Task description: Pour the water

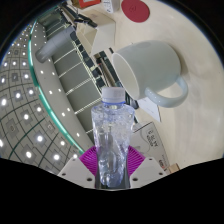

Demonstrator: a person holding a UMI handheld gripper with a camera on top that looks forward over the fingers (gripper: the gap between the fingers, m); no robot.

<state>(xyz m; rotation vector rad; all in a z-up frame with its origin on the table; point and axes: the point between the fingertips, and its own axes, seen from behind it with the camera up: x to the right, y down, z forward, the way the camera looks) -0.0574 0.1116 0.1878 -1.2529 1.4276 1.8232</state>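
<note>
A clear plastic water bottle (112, 135) with a pale blue cap (115, 95) stands up between my fingers, and my gripper (112, 163) is shut on it, the magenta pads (94, 160) pressing both sides. The view is tilted, and the bottle's cap end points toward a large white mug (148, 70) with a handle (172, 97), which sits just beyond the cap on a white table (190, 140). The mug's opening faces toward the bottle. I cannot see whether any water flows.
A glass-edged counter with grey bins (75, 62) runs beside the table. Beyond the mug lies a round red thing (136, 10) and a small red and white object (88, 8). A lit ceiling grid (25, 100) fills the far side.
</note>
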